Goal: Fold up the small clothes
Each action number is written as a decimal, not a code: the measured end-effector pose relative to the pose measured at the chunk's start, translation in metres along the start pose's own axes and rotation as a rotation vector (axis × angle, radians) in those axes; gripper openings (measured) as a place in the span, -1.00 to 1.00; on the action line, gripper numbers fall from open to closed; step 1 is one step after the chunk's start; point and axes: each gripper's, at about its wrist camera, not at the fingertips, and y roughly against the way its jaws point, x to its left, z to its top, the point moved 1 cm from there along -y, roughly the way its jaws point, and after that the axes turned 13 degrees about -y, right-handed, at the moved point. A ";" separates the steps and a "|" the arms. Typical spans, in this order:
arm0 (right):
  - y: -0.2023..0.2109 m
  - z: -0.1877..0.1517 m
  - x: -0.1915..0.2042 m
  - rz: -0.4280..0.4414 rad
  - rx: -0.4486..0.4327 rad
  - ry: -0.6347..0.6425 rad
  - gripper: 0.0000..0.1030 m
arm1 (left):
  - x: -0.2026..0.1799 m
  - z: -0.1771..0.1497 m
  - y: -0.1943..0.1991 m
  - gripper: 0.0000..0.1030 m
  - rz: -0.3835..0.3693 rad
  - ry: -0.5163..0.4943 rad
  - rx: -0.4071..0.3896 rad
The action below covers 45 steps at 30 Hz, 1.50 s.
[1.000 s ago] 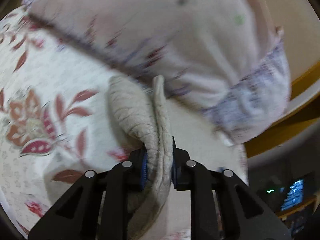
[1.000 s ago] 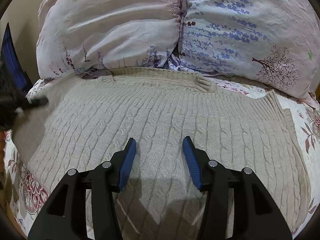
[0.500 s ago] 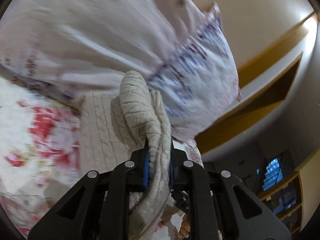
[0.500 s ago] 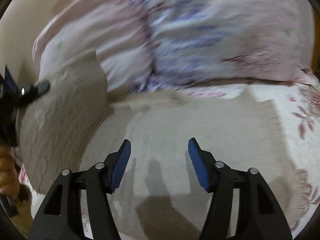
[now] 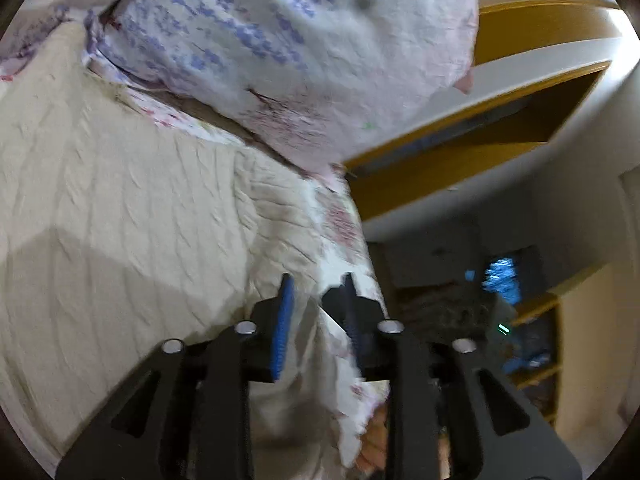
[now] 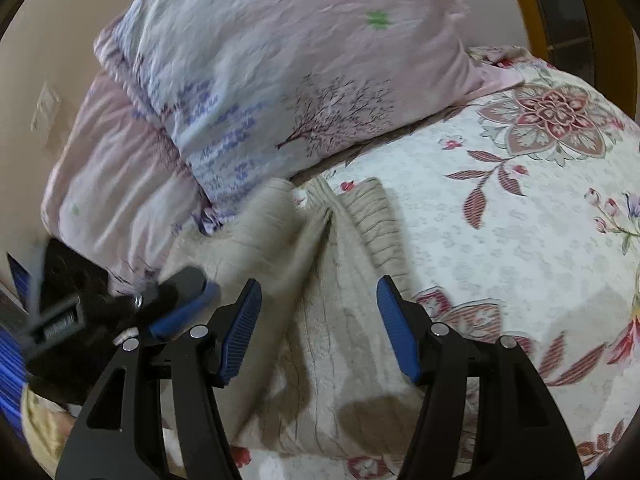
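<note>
Cable-knit beige sweater [image 6: 344, 320] folded on quilted floral bedspread [image 6: 520, 248]

The left claw [image 5: 316, 292] points gently downward, and its jaws have just been opening; a narrow gap now shows between the blue pads, with nothing pinched there. A bit of a hand [image 5: 372, 448] shows below its frame. The right claw [image 6: 318, 308] tilts down more steeply, its jaws spread wide and empty, pads [image 6: 394, 332] clear of any contact.
</note>
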 end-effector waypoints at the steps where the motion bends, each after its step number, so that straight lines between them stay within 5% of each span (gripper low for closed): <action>1: 0.002 0.002 -0.002 0.021 0.011 -0.015 0.20 | -0.003 0.001 0.009 0.06 -0.008 -0.011 -0.016; 4: 0.000 0.004 -0.002 0.098 0.091 -0.066 0.20 | -0.012 0.007 0.048 0.33 0.050 -0.078 -0.093; 9: -0.022 0.003 0.004 0.100 0.225 -0.096 0.20 | 0.005 0.006 0.097 0.39 0.453 -0.123 -0.130; 12: -0.033 -0.002 0.009 0.057 0.267 -0.072 0.20 | 0.028 0.000 0.105 0.39 0.544 -0.091 -0.093; 21: -0.063 0.006 0.008 0.056 0.265 -0.102 -0.12 | 0.057 -0.009 0.092 0.39 0.457 -0.058 -0.037; 26: -0.060 0.014 0.024 0.058 0.210 -0.017 -0.64 | 0.059 -0.012 0.089 0.49 0.421 -0.054 -0.056; 33: 0.000 0.024 0.076 0.029 -0.113 0.278 -0.66 | 0.053 -0.021 0.085 0.49 0.401 -0.072 -0.053; 37: -0.012 0.025 0.065 -0.095 -0.097 0.295 -0.68 | 0.050 -0.024 0.077 0.49 0.404 -0.090 -0.033; 45: -0.004 0.031 0.036 -0.123 -0.126 0.208 -0.69 | 0.036 -0.029 0.067 0.49 0.385 -0.177 0.011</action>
